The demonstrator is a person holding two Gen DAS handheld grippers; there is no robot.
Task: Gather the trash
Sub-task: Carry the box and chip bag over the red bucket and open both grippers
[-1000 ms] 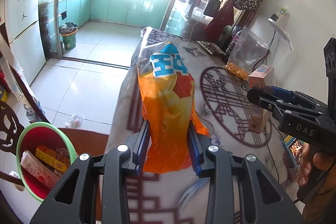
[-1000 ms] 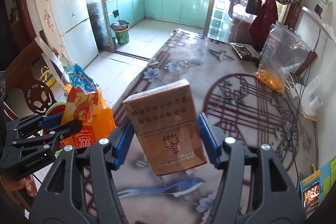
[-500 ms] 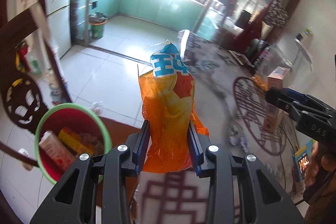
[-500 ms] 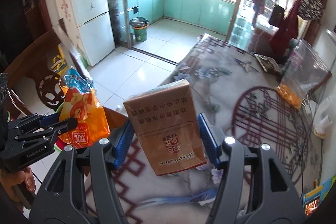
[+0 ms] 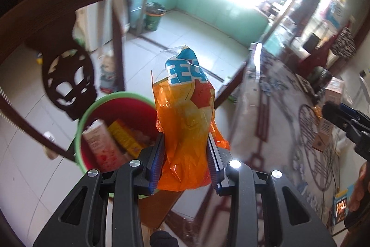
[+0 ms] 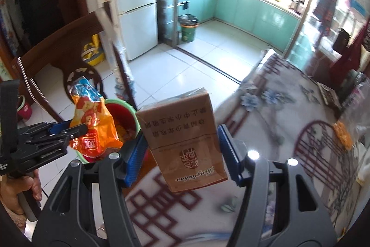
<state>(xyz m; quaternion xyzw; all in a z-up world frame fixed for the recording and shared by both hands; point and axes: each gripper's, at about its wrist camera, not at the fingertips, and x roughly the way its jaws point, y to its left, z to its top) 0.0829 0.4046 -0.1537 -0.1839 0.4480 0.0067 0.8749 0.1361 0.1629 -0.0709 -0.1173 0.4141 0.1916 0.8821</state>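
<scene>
Left fingers [image 5: 186, 160] pinch an orange wrapper [image 5: 185, 129] beside the red bin [image 5: 101, 105]; right fingers [image 6: 182, 154] clamp a brown carton [image 6: 182, 138]

Snack bag [image 5: 187, 131]: glossy crinkled plastic. Box [image 6: 185, 138]: matt brown cardboard. Bucket [image 5: 111, 103]: smooth plastic. Chair [image 5: 57, 22]: dark wood.

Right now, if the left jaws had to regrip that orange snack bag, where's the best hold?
Probably low on the orange snack bag, across its narrow width from below, where the left gripper holds it now. The crinkly film bunches there between the jaws, while the blue top flares loose and would likely slip.
</scene>
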